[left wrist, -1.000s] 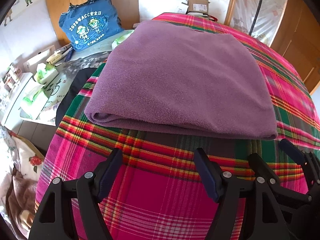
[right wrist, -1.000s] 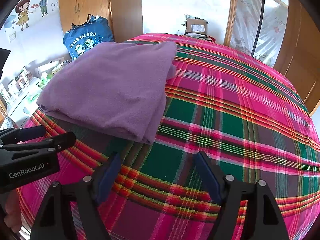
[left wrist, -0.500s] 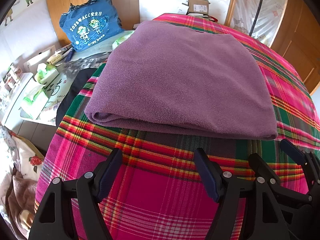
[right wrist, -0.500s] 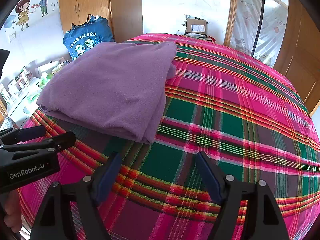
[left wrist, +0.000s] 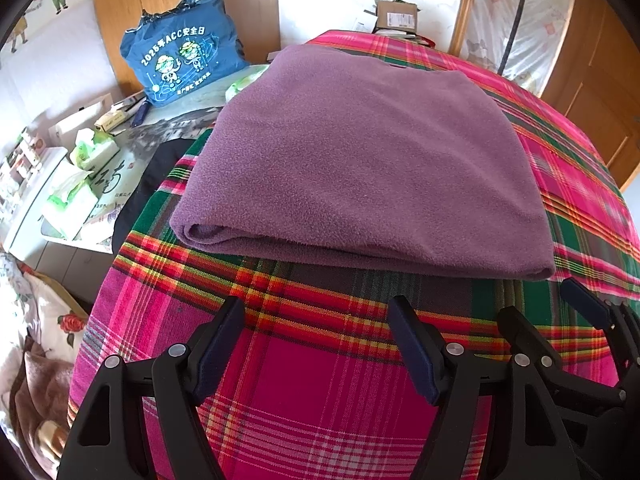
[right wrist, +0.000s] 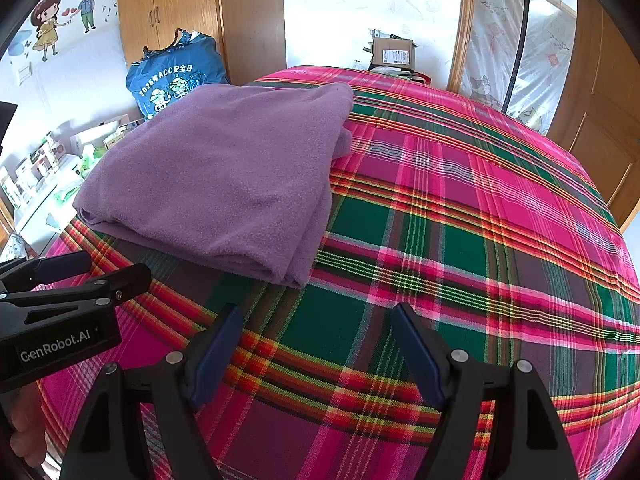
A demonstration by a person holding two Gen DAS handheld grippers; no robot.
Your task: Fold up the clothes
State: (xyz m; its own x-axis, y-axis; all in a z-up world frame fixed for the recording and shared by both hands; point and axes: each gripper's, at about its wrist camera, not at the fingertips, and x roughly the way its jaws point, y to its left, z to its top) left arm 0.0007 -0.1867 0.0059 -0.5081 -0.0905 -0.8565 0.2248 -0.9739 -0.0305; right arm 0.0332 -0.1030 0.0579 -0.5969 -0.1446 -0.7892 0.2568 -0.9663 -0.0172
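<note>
At twelve o'clock of the left gripper [left wrist: 316,344] lies the folded purple garment [left wrist: 360,168], seemingly long axis crosswise. Both grippers gape empty; the right gripper [right wrist: 316,344] has it at eleven.

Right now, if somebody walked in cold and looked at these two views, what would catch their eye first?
First the loud pink, green and red plaid bedspread filling both views, with a folded purple fleece garment lying on its left side. Next, the left gripper and right gripper, both open and empty, near the bed's front edge. Behind, a blue printed bag stands against the wooden wardrobe.
</note>
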